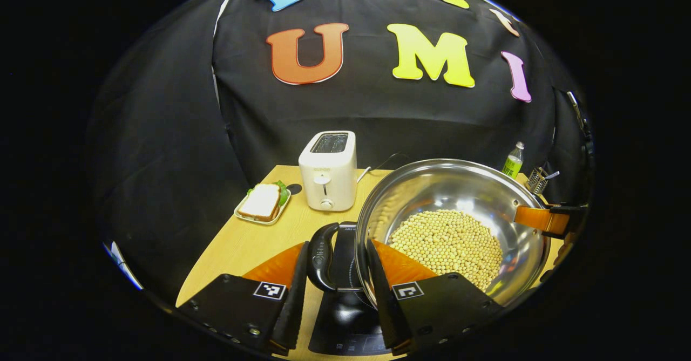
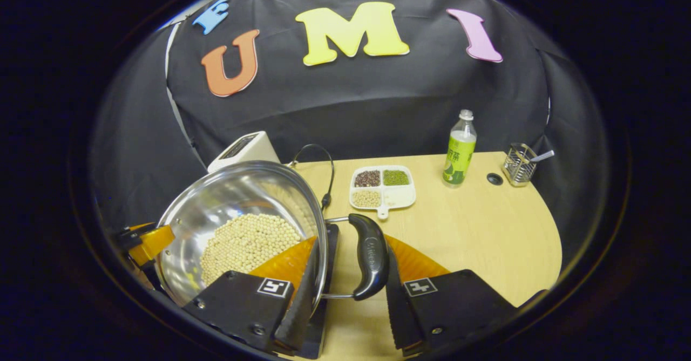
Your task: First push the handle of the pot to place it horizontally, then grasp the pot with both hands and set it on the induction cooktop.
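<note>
Straddling the steel pot (image 1: 459, 210) of soybeans (image 1: 448, 242), left gripper (image 1: 337, 296) and right gripper (image 2: 351, 296) hold their jaws apart around its black handles, over the induction cooktop (image 1: 345, 318).

One pot (image 1: 464, 199) heaped with beans, too many to count, and it carries two black handles (image 1: 322, 256); one induction cooktop (image 1: 345, 318) under it; one toaster (image 1: 328, 170); one sandwich plate (image 1: 263, 204); one divided tray (image 2: 383, 187) with four compartments; one bottle (image 2: 459, 153); one wire holder (image 2: 518, 165); two grippers, left gripper (image 1: 334, 280) and right gripper (image 2: 351, 280).
</note>
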Demonstrator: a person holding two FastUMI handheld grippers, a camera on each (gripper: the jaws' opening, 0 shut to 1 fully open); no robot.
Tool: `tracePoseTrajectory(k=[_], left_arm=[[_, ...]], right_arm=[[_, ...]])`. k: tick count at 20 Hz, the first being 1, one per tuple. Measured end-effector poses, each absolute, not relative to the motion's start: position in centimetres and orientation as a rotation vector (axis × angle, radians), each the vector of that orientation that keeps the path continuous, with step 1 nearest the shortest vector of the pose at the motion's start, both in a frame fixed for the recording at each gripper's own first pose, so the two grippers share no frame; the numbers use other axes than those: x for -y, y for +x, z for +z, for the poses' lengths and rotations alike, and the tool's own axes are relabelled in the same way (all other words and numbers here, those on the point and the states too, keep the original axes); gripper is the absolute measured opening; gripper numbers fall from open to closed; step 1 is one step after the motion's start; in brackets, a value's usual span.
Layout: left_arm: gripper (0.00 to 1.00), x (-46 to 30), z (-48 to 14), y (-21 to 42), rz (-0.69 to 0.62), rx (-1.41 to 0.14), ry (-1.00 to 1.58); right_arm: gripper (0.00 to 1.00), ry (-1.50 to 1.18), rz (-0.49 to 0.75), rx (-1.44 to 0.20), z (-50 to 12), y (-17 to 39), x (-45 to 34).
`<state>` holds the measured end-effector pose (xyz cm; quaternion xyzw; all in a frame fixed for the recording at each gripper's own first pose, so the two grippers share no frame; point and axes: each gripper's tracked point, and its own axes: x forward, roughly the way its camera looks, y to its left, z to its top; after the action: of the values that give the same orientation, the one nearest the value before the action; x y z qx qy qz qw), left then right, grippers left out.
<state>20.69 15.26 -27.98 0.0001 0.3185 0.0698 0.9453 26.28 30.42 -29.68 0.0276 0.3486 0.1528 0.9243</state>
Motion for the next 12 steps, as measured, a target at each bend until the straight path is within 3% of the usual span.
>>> tracePoseTrajectory(k=[12], left_arm=[[0.57,-18.6,-34.2,21.3,0.184,-0.711,-0.027]], right_arm=[[0.61,0.13,0.361,-0.716,-35.7,26.9,-34.2]])
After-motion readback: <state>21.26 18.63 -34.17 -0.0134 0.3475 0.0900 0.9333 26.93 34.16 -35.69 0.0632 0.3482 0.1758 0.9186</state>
